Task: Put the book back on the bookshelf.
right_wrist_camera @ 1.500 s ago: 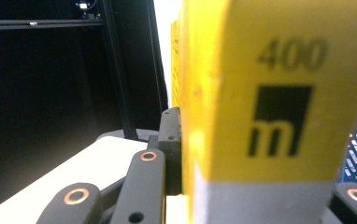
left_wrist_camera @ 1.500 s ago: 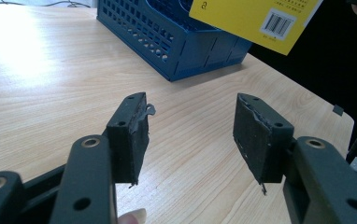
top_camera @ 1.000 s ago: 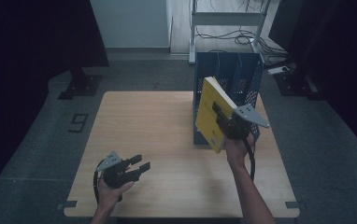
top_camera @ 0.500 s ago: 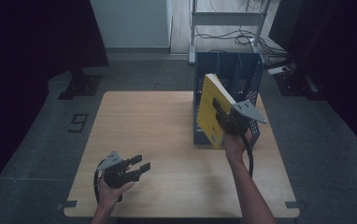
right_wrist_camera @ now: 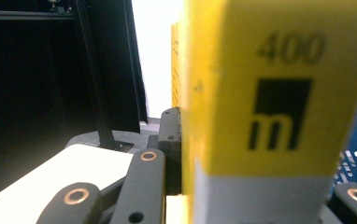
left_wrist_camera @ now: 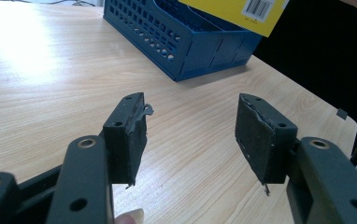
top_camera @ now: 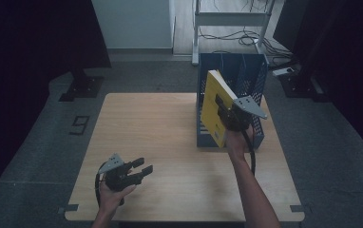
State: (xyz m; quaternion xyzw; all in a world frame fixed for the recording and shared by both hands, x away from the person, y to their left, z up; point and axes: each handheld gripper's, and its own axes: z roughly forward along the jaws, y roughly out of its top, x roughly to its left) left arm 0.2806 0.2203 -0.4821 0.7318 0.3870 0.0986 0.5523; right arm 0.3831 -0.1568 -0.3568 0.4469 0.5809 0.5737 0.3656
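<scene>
Two claws work at opposite sides: the right gripper (top_camera: 227, 115) is clenched on a yellow book (top_camera: 212, 107), held upright above the front edge of the blue file rack (top_camera: 253, 83). Well apart, the left gripper (top_camera: 140, 172) hovers released near the table's (top_camera: 160, 118) front-left edge, bare wood ahead of its jaws.

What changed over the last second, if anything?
The right gripper, shut on the yellow book, carried it a little up and away from the person, over the front of the blue file rack. Nothing was taken or let go. The left gripper stayed open and empty, low over the near-left of the table; the rack did not move.
</scene>
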